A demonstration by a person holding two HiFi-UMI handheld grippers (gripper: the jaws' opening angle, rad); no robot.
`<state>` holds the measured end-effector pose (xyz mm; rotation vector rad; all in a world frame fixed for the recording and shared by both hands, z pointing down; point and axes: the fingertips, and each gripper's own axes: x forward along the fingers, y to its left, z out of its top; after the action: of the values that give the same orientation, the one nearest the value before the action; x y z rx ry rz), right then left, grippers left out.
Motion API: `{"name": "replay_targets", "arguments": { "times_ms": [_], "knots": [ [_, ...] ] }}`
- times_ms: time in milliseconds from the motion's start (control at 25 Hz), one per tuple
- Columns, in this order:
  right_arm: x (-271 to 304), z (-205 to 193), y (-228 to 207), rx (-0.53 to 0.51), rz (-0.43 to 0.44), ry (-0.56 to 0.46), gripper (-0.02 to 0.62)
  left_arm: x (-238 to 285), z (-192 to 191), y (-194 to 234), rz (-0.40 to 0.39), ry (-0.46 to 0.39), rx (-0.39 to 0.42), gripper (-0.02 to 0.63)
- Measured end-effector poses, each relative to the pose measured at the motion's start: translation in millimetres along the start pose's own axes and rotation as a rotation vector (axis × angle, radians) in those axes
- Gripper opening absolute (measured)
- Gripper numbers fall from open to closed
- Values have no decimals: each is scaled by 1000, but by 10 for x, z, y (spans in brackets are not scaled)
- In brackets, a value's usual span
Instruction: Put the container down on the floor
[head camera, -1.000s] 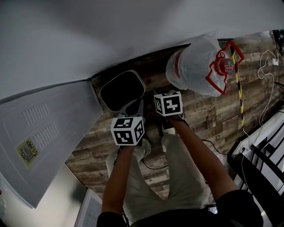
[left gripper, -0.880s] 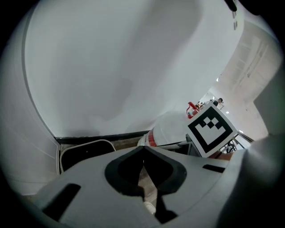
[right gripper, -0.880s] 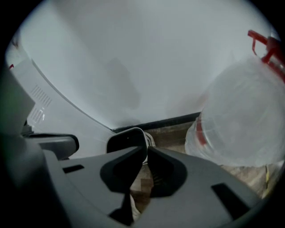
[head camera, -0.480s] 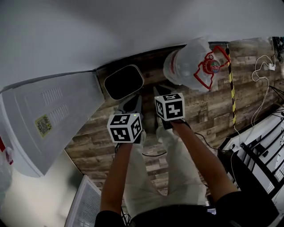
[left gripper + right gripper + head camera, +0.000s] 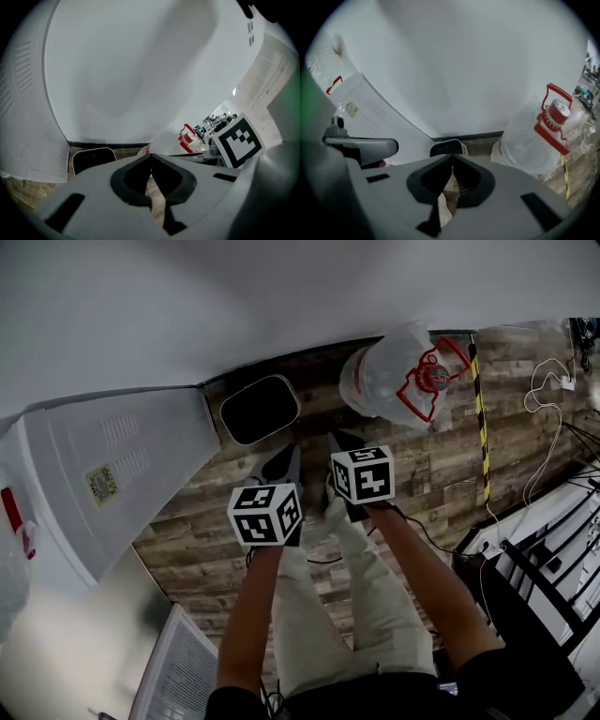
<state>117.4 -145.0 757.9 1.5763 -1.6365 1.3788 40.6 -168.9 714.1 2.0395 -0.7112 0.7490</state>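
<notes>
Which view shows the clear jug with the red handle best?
The head view: the jug appears whole from above, standing on the wood floor by the wall. The right gripper view shows its side and red handle, base hidden behind the right tool. The left gripper view shows only a sliver and the handle.

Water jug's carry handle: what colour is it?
Red. The handle shows clearest in the right gripper view.
</notes>
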Motion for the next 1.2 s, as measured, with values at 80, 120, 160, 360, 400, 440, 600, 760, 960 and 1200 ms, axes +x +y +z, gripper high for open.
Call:
{"name": "replay_targets", "arguments": {
  "times_ms": [80, 120, 160, 360, 400, 440, 600, 760, 960, 1200],
  "knots": [
    [-58, -12, 20, -7, 0, 1, 35, -37, 7, -39, -2, -6, 1, 17],
    [-90, -23, 36, -12, 1, 2, 35, -60, 2, -58, -4, -9, 2, 18],
    [-119, -33, 52, -17, 2, 2, 35, -83, -3, -75, -5, -12, 2, 17],
    [-209, -35, 109, -22, 10, -14, 35, -188, 3, -124, -5, -39, 1, 17],
    [-227, -24, 126, -21, 12, -19, 35, -217, 4, -125, -3, -44, 1, 17],
    [-249, -13, 149, -20, 15, -25, 35, -252, 4, -127, 0, -48, 0, 17],
    [-401, 38, 253, -18, 29, -46, 35, -420, 32, -181, 5, -65, 7, 18],
    [-601, 134, 348, -24, 35, -73, 35, -635, 138, -271, 8, -98, 15, 18],
    [-905, 298, 414, -24, 44, -112, 35, -859, 312, -442, 4, -140, 23, 17],
    [-1301, 533, 475, -33, 61, -153, 35, -1065, 614, -795, -35, -166, 53, 17]
  ]
}}
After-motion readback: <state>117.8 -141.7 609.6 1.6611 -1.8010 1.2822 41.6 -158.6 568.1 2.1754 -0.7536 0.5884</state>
